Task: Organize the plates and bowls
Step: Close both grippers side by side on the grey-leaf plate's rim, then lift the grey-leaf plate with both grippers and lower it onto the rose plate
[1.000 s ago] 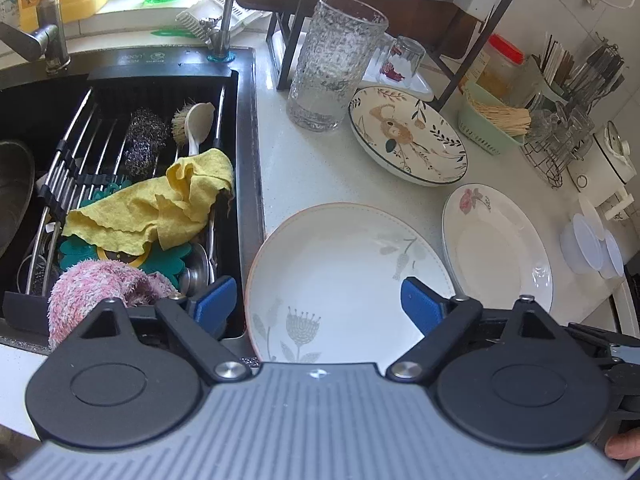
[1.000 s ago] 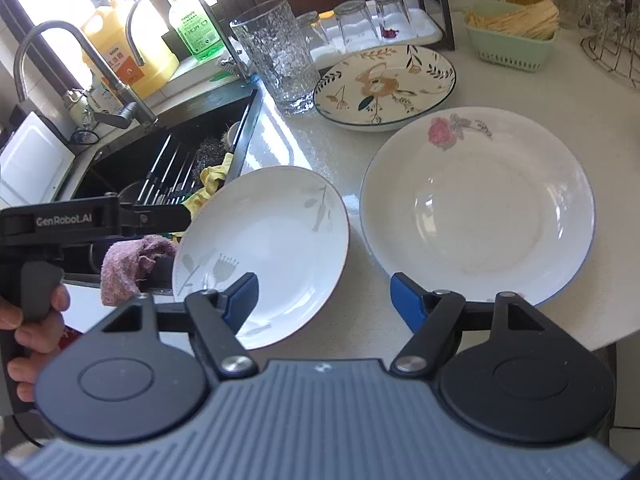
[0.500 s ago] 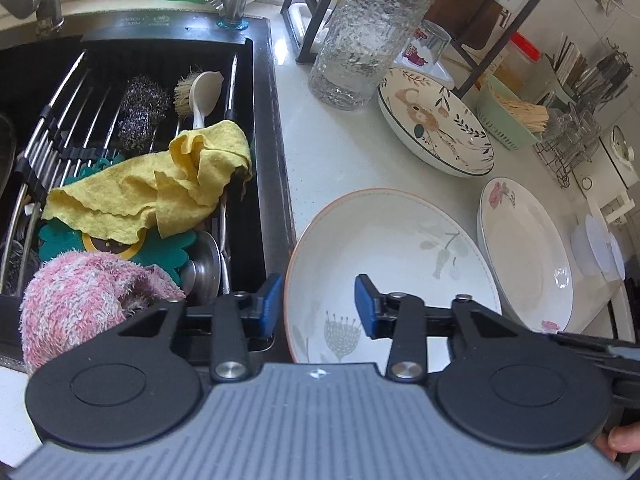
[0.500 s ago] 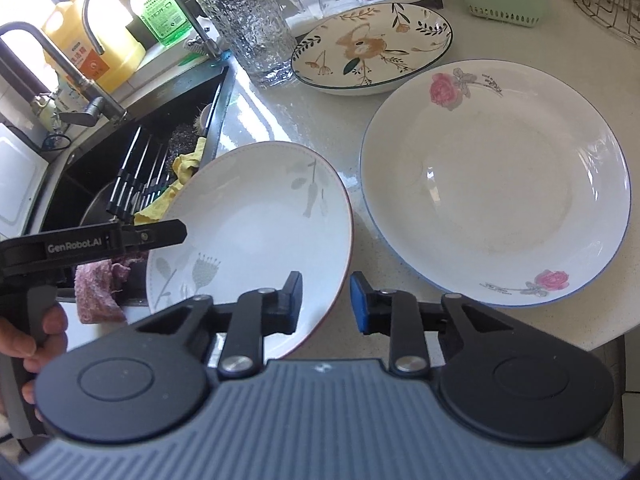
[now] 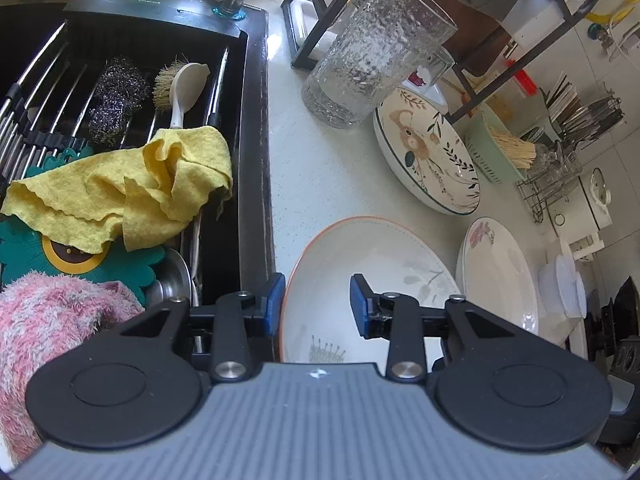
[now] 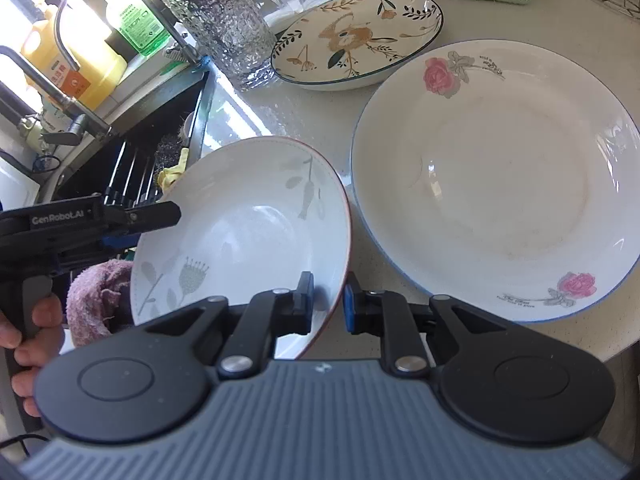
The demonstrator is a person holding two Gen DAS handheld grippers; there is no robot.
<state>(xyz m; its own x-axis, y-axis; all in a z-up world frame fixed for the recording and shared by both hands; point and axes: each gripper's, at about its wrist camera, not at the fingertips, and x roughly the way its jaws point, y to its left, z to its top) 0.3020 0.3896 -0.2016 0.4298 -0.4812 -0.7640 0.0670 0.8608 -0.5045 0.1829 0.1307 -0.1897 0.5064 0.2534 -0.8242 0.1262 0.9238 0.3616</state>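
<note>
Plates lie on the surface (image 6: 400,292) beside the sink (image 5: 256,160). The grey-leaf plate (image 6: 248,232) sits tilted between both tongs. Right tongs (image 6: 326,300) are clenched on its near-right rim, one pad inside the plate, one outside. Left tongs (image 5: 318,306) straddle the opposite rim on the sink side, jaws partly closed; contact probably exists, but the pads do not clearly press, so that grip cannot be confirmed. The rose plate (image 6: 496,176) lies flat just right of the right tongs and is nearer that hand. Stacking calls for a rightward transfer.
</note>
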